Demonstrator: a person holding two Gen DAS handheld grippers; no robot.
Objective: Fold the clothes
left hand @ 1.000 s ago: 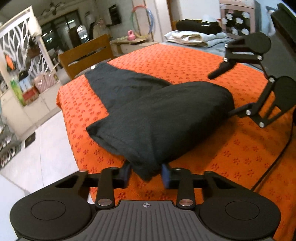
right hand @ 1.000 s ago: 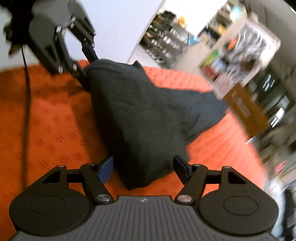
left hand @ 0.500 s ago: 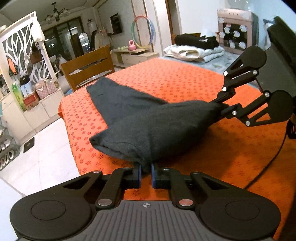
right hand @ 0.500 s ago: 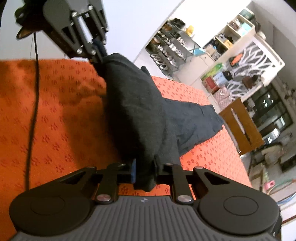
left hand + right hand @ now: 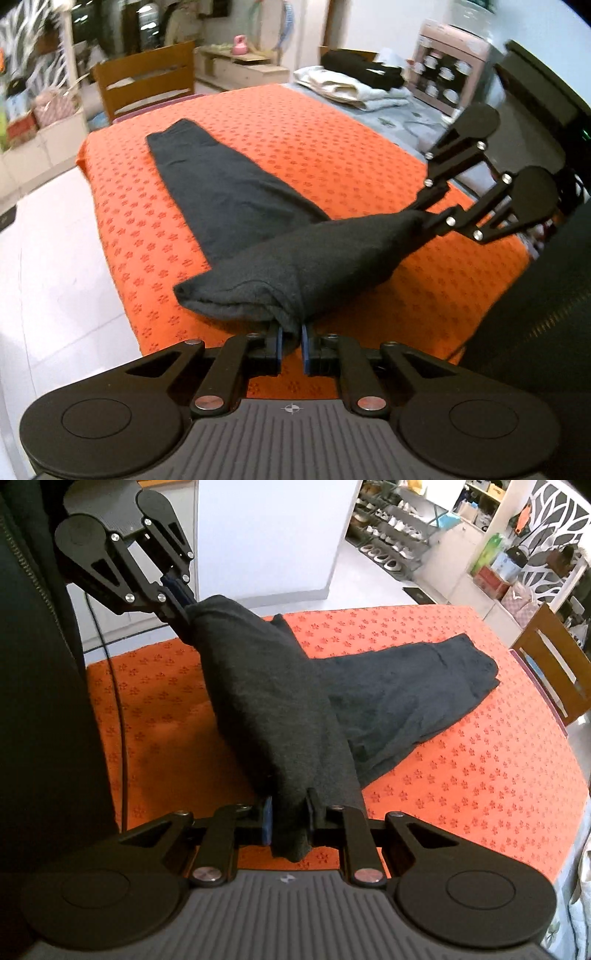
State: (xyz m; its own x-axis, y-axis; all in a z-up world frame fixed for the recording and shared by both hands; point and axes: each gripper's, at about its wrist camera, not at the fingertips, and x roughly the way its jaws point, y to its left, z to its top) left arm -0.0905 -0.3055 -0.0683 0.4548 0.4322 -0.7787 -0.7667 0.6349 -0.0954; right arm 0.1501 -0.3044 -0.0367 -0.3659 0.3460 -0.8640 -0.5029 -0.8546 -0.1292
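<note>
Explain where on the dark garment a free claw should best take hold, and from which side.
Probably the far end of the dark garment, lying flat on the orange cloth. Come in low from the chair side: the near end is pinched by the left claw and right claw.

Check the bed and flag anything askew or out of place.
Nothing stands out. The dark grey knit garment lies partly flat on the orange patterned bedspread, its near end lifted between both grippers, jaws shut.

The garment (image 5: 258,221) is plain dark charcoal grey. It lies on an orange cloth (image 5: 332,155) printed all over with small darker orange flowers. The grippers' fingers (image 5: 277,341) are black with blue pads.
</note>
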